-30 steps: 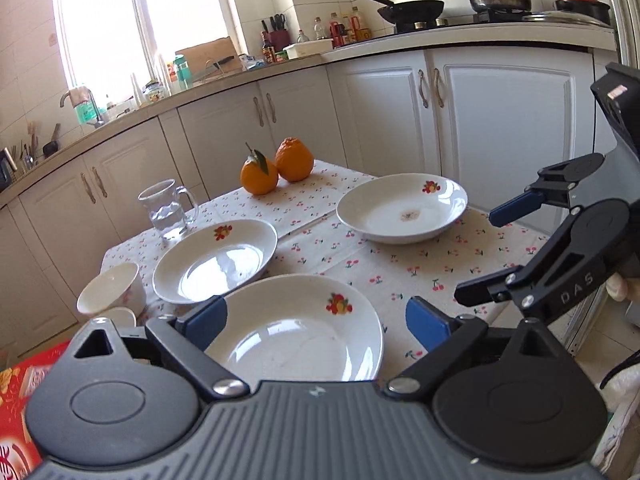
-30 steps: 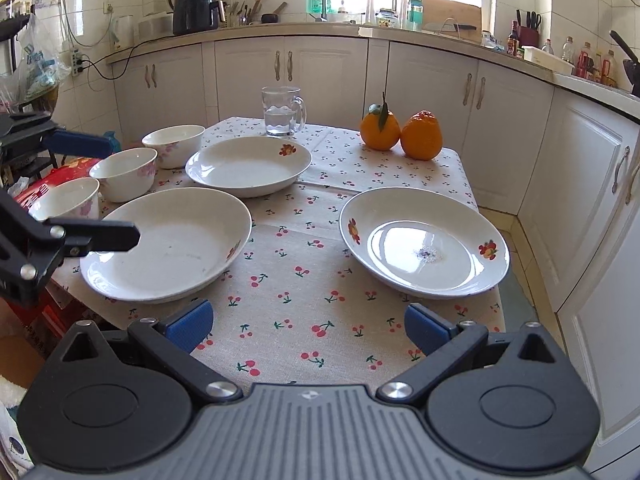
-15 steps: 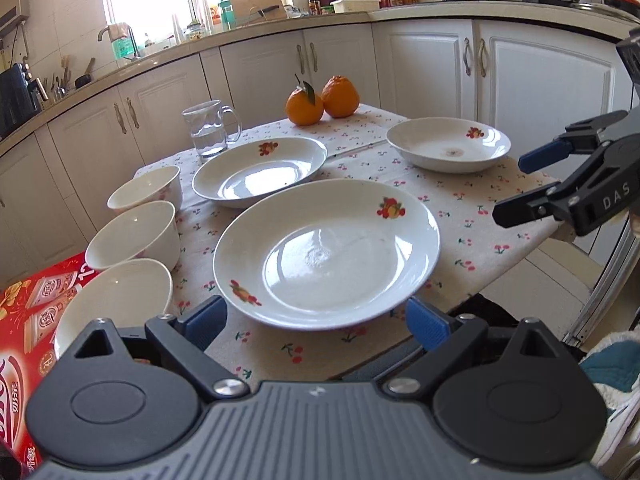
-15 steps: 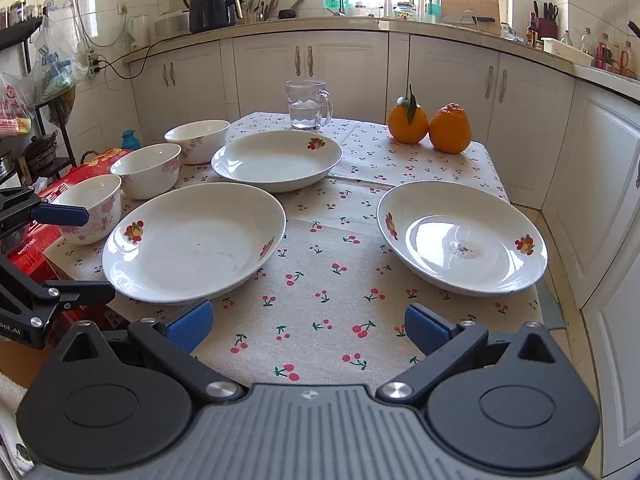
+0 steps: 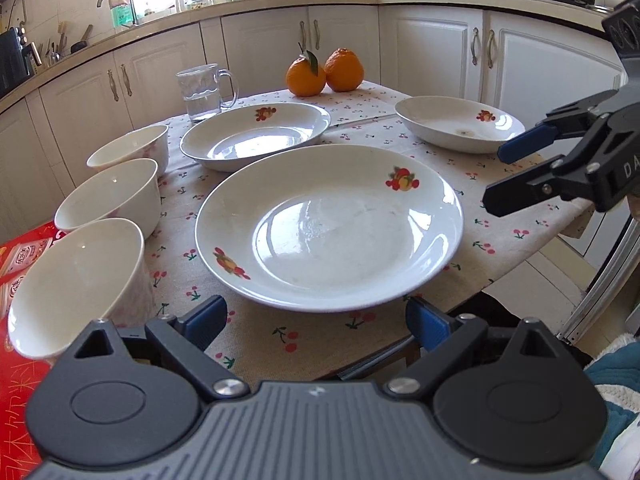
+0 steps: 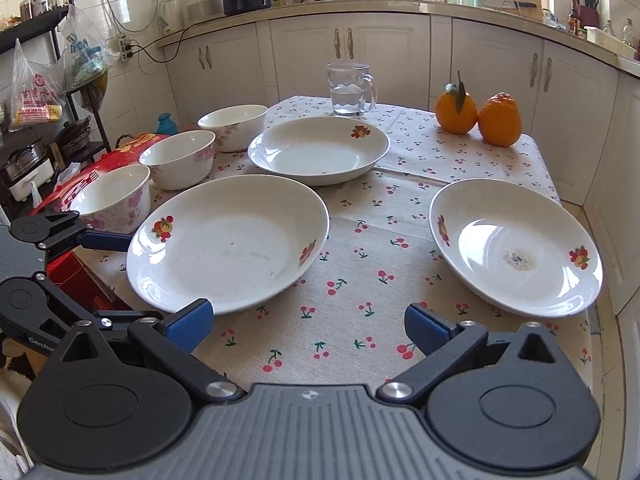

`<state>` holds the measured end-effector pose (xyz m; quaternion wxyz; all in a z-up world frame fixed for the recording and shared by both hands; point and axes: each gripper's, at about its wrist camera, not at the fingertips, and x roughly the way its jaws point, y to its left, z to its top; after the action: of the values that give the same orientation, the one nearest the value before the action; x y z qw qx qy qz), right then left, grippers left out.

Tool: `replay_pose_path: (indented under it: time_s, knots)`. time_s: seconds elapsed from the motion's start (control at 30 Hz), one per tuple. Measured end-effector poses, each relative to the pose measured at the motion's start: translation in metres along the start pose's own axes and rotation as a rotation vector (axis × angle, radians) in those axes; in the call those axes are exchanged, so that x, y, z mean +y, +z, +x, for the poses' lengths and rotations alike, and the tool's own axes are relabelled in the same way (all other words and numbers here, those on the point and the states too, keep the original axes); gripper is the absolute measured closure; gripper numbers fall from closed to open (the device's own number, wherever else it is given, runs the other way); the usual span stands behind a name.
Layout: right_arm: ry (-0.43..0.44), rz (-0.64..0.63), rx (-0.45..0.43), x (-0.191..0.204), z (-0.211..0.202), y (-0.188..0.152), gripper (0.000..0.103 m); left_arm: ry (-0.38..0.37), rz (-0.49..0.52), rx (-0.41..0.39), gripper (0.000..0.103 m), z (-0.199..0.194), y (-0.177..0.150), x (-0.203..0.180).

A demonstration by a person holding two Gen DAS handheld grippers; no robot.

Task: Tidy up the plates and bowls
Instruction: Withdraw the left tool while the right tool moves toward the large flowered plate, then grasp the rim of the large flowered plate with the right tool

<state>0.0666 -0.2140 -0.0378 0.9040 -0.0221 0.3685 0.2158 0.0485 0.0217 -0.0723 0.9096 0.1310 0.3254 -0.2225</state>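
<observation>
Three white plates with fruit prints lie apart on the cherry-print tablecloth: a near plate (image 5: 328,224) (image 6: 228,240), a far plate (image 5: 256,134) (image 6: 318,148) and a right plate (image 5: 460,124) (image 6: 516,246). Three white bowls (image 5: 76,280) (image 5: 110,198) (image 5: 130,148) stand in a row along the left edge; they also show in the right wrist view (image 6: 114,196) (image 6: 180,158) (image 6: 234,126). My left gripper (image 5: 316,322) is open and empty just before the near plate's front rim. My right gripper (image 6: 306,324) is open and empty over the table's front edge, between the near and right plates.
A glass mug of water (image 5: 204,90) (image 6: 350,88) and two oranges (image 5: 324,72) (image 6: 478,114) stand at the table's far side. A red box (image 5: 16,264) (image 6: 86,182) sits left of the table. White kitchen cabinets (image 6: 304,56) run behind.
My left gripper has swung left and drawn back, so the near plate and all three bowls are in its view. My right gripper has moved in closer over the table.
</observation>
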Motion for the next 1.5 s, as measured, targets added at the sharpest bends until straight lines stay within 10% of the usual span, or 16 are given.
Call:
replay_pose_path:
  time_s: [1.5]
  knots:
    - [0.379,-0.106,0.237,-0.015,0.142,0.098,0.018,-0.071,-0.045,0.011,0.007,0.012,0.007,0.007]
